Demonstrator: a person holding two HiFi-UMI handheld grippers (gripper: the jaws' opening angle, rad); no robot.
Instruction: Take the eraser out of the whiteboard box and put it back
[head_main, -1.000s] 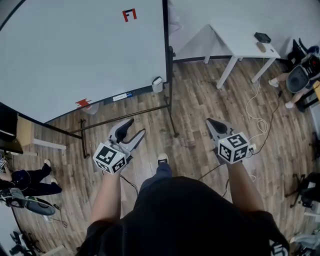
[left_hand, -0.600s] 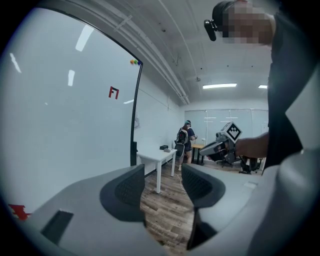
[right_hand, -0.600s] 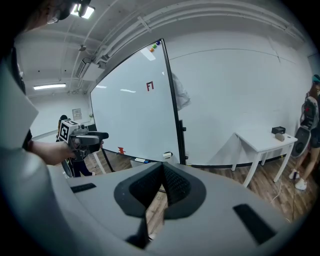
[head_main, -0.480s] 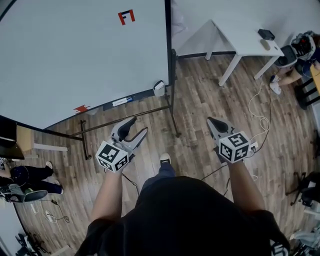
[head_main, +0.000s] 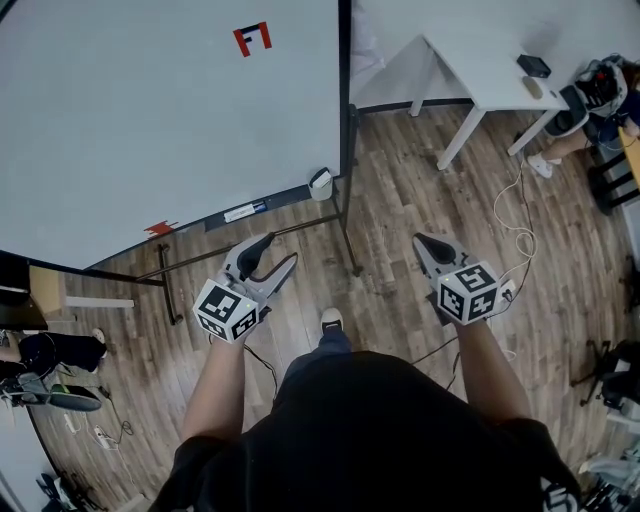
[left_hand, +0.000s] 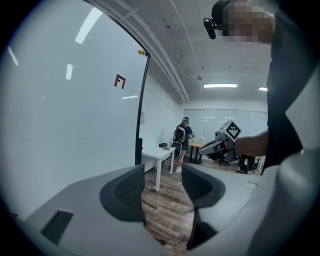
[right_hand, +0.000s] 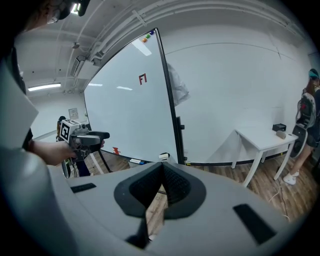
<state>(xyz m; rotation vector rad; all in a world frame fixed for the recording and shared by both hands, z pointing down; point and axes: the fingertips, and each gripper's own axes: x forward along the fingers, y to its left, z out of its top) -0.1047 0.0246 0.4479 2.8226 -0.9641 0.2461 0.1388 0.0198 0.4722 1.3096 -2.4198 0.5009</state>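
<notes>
The whiteboard box (head_main: 320, 184) hangs at the lower right corner of the whiteboard (head_main: 150, 110), at the right end of its bottom rail (head_main: 245, 211) and just beside the dark upright of the stand. From here it reads as a small white holder with a dark line at its top. I take it the eraser sits inside, but I cannot tell it apart from the box at this size.

Both grippers are well short of that corner, out over the wooden floor (head_main: 400, 200). My left gripper (head_main: 277, 252) points toward the bottom rail with its jaws standing apart, nothing between them but floor. My right gripper (head_main: 425, 243) is off to the right of the board's edge, with its pads pressed together on nothing.

The step in hand, as I judge it, is the approach to the box. The left gripper is the one ready to grasp, so I would lead with it. If I use the right instead, I must open it before I reach the box. I would come in from above the box's open top, set the jaws across the eraser's narrower faces, and close only once both pads are past the rim. Then I would lift straight up so the box is not tugged along the rail, and keep clear of the board's surface, which could be nudged on its stand.
</notes>
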